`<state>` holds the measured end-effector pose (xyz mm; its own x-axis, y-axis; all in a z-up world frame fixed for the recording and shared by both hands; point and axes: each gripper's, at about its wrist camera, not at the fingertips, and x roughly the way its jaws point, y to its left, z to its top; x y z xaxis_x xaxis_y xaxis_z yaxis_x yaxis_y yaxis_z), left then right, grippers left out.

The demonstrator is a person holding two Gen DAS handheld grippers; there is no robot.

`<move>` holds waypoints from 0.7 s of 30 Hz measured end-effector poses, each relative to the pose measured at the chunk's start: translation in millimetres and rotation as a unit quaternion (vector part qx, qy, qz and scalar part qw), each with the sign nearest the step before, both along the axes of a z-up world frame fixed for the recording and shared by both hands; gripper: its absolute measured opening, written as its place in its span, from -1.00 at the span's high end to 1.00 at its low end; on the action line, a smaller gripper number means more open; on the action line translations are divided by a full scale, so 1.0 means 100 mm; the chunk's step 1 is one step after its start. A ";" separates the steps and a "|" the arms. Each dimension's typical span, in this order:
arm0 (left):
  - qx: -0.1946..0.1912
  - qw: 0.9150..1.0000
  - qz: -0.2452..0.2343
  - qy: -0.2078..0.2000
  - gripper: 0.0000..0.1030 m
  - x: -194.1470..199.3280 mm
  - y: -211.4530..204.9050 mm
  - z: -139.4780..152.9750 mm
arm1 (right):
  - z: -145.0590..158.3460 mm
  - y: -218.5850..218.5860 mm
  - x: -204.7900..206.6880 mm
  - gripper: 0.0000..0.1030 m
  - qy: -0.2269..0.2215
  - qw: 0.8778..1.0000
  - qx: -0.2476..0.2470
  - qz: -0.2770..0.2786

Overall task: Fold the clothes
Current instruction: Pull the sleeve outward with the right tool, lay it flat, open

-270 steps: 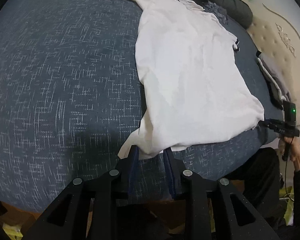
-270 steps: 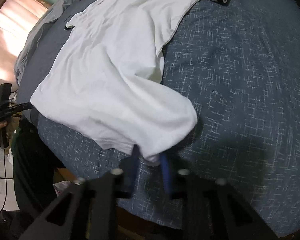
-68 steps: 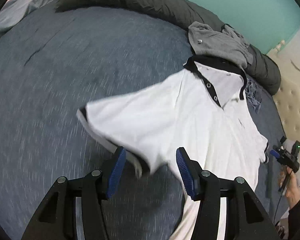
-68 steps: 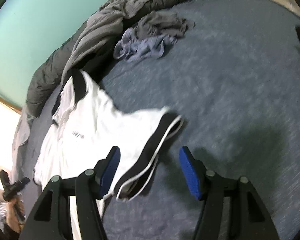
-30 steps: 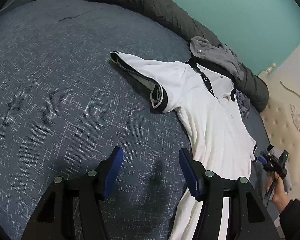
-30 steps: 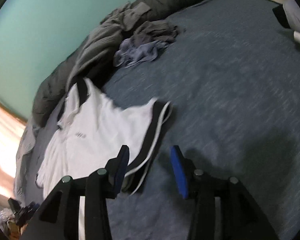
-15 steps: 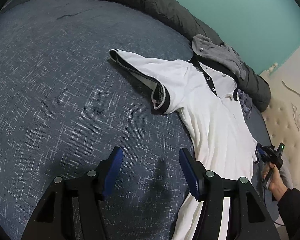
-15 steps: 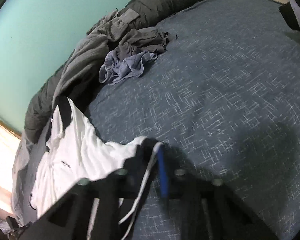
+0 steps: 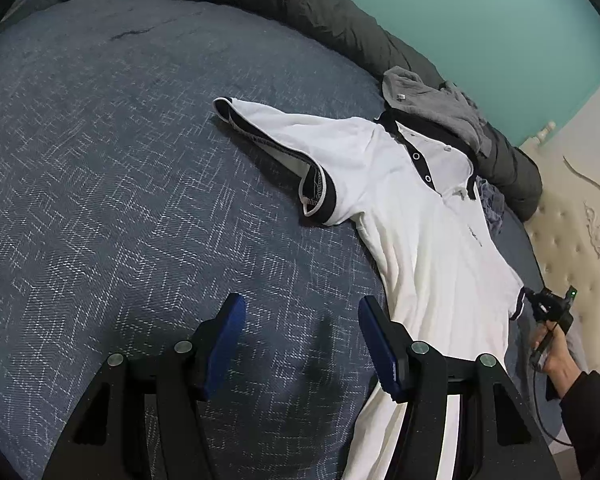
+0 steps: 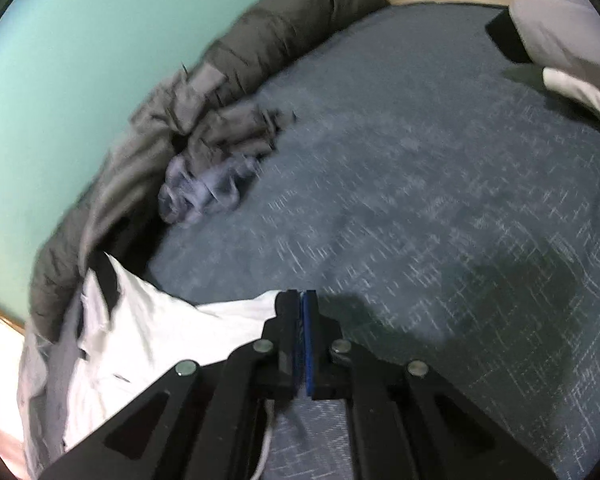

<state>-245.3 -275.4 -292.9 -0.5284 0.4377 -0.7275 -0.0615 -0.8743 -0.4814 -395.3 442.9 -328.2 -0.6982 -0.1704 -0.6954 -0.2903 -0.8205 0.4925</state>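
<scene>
A white polo shirt [image 9: 428, 216] with black collar and cuffs lies face up on the blue bedspread [image 9: 100, 184]. Its near sleeve [image 9: 284, 148] lies spread out to the left. My left gripper [image 9: 300, 336] is open and empty above the bedspread, just left of the shirt's body. In the right wrist view my right gripper [image 10: 303, 300] is shut on the shirt's other sleeve [image 10: 220, 320], at its cuff edge. In the left wrist view the right gripper [image 9: 548, 306] shows small at the shirt's far sleeve.
A dark grey duvet [image 9: 340, 28] is rolled along the far side of the bed by the teal wall. Crumpled grey clothes [image 9: 432, 100] lie at the shirt's collar; more grey and blue clothes [image 10: 216, 176] lie nearby. A padded cream headboard [image 9: 580, 216] stands at the right. Folded clothes [image 10: 572, 68] lie near it.
My right gripper has closed on the shirt's right sleeve cuff and is moving with it. My left gripper stays open, almost still, after letting go of the left sleeve.
</scene>
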 end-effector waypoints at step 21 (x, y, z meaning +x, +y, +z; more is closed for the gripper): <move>0.005 1.000 -0.012 0.002 -0.23 -0.01 0.03 0.03 | -0.01 -0.85 0.56 0.36 -0.016 0.984 -0.027 0.177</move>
